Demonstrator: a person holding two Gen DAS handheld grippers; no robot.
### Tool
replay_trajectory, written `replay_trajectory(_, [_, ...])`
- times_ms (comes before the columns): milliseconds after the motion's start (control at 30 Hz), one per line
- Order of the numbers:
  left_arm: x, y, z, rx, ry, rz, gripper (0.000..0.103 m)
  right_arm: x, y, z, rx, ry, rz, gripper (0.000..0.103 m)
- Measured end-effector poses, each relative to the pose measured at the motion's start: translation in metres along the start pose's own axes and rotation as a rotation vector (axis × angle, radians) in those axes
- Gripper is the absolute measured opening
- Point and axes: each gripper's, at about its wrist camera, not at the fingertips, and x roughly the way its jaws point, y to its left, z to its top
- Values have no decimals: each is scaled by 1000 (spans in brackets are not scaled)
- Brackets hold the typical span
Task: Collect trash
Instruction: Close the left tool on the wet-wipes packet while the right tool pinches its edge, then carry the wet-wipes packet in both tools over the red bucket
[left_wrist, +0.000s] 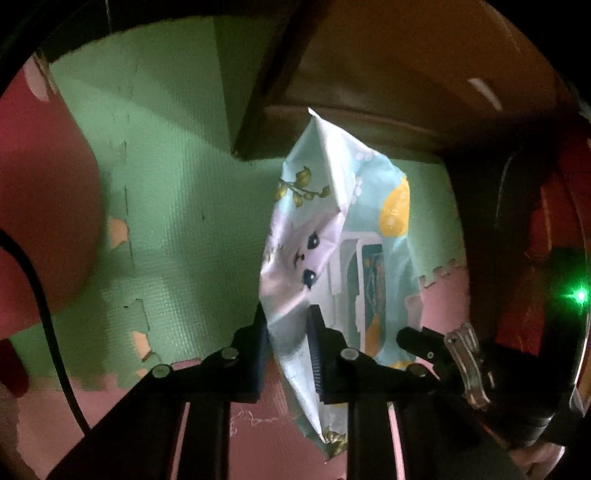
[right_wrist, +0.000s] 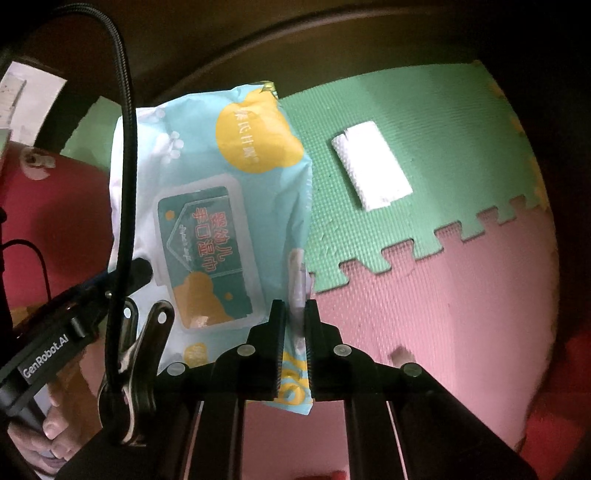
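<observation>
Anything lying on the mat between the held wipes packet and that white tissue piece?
Nothing: in the right wrist view, only bare green foam mat lies between the wipes packet and the white tissue piece.

Wipes pack (left_wrist: 332, 236) bottom (behind tongs) hidden.

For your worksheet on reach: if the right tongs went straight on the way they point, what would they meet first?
The wipes pack already pinched in the right tongs; past its edge, probably the pink floor mat, though depth is unclear.
</observation>
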Motion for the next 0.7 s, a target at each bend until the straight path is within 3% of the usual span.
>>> replay_trajectory(267, [-60,-19,-22,49,-81,-3,18,-58,1,-37,52,-80,77,11])
replay_trajectory(433, [-97,-36,-37,70,-137,-3,18,-94,27,-68,43,-144,96,11])
replay_trajectory(700, [-169,-27,-55,56,-246,-3,18,-156,72,-86,-19,-262,127,11])
